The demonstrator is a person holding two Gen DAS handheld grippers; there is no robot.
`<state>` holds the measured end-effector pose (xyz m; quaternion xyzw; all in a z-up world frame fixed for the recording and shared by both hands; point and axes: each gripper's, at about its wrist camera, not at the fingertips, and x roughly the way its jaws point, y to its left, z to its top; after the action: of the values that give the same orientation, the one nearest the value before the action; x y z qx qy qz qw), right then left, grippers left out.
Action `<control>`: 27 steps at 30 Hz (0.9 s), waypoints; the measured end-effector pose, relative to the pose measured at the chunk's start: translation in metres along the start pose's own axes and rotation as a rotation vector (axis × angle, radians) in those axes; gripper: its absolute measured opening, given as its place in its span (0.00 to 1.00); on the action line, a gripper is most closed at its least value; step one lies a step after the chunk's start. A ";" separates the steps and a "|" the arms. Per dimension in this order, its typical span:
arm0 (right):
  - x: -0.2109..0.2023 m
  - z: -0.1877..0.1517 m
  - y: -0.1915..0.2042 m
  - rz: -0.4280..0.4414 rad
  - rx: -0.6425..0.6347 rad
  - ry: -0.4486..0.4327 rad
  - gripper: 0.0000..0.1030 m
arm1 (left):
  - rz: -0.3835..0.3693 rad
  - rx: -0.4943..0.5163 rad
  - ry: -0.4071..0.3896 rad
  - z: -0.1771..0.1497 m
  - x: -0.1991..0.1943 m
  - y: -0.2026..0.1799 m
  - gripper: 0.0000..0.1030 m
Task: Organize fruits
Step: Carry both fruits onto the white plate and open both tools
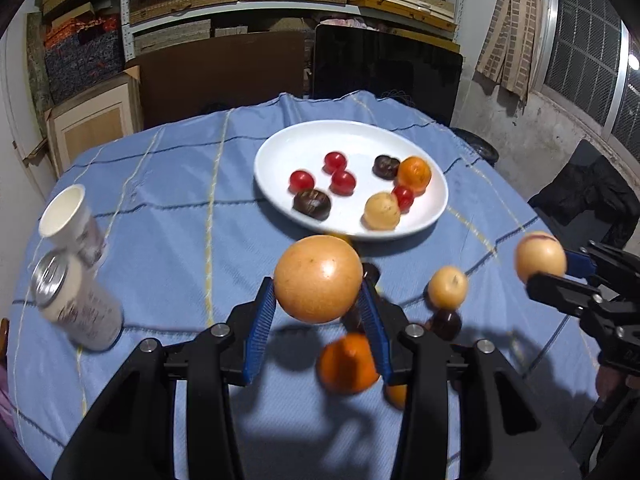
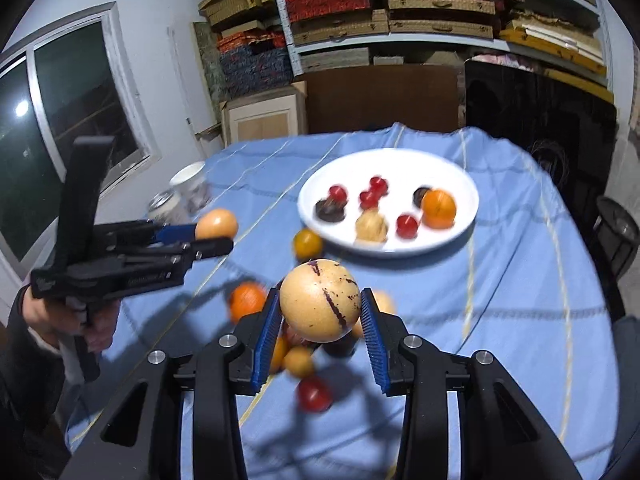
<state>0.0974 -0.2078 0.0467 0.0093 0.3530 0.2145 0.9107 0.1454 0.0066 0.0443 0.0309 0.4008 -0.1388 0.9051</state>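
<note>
Fruits fill both grippers; only the right wrist view shows purple streaks on the right gripper's fruit.

Taking the white plate as the mark: its far half is bare, while the near half carries red, dark and orange fruits in a loose band, with a lane between the left cluster and the right one. The blue tablecloth left of the plate lies open as far as a paper cup and a can at the table's left edge. Just in front of the plate, loose fruits crowd the cloth, an orange one among them. Right of the plate the cloth is bare. Behind the plate, dark boards stand upright at the table's far edge
</note>
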 end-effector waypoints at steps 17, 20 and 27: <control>0.133 0.062 -0.077 0.021 0.245 0.049 0.40 | 0.048 0.007 0.108 0.070 0.126 -0.012 0.41; 0.139 0.060 -0.083 0.028 0.274 0.038 0.48 | 0.047 -0.011 0.094 0.072 0.129 -0.010 0.56; 0.113 0.048 -0.086 0.069 0.331 0.013 0.55 | 0.086 -0.033 0.018 0.069 0.100 -0.005 0.67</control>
<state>0.2359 -0.2339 -0.0044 0.1698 0.3890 0.1848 0.8864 0.2573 -0.0323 0.0176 0.0344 0.4094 -0.0928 0.9070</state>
